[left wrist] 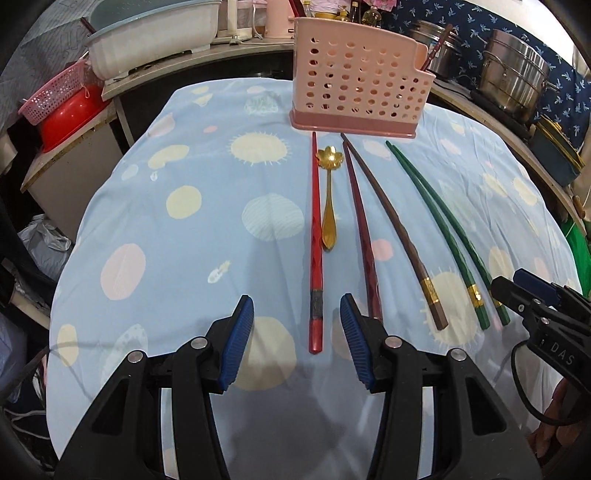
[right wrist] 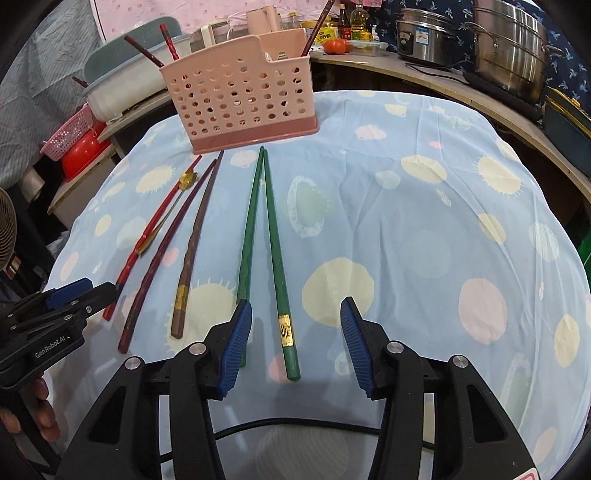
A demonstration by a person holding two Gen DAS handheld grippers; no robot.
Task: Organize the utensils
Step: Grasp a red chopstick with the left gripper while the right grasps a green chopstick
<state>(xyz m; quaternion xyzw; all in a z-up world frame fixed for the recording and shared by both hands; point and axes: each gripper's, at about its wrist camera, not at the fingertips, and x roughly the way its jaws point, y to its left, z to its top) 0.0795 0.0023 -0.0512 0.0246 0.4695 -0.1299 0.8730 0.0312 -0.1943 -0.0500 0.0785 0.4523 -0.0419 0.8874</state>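
A pink perforated utensil holder (left wrist: 356, 85) (right wrist: 240, 94) stands at the far side of the blue dotted cloth (left wrist: 184, 258). In front of it lie a red chopstick (left wrist: 316, 240), a gold flower spoon (left wrist: 328, 199), a dark red chopstick (left wrist: 362, 232), a brown chopstick (left wrist: 399, 236) and two green chopsticks (left wrist: 443, 232) (right wrist: 273, 251). My left gripper (left wrist: 297, 314) is open and empty, above the red chopstick's near end. My right gripper (right wrist: 295, 317) is open and empty, above the green chopsticks' near ends. A chopstick (right wrist: 314, 33) stands in the holder.
A white tub (left wrist: 155, 40) with chopsticks, a pink basket (left wrist: 55, 96) and a red bowl (left wrist: 70, 118) sit at the back left. Steel pots (right wrist: 513, 48) and a rice cooker (right wrist: 424, 37) stand on the counter at the back right, with bottles (right wrist: 354, 22) behind.
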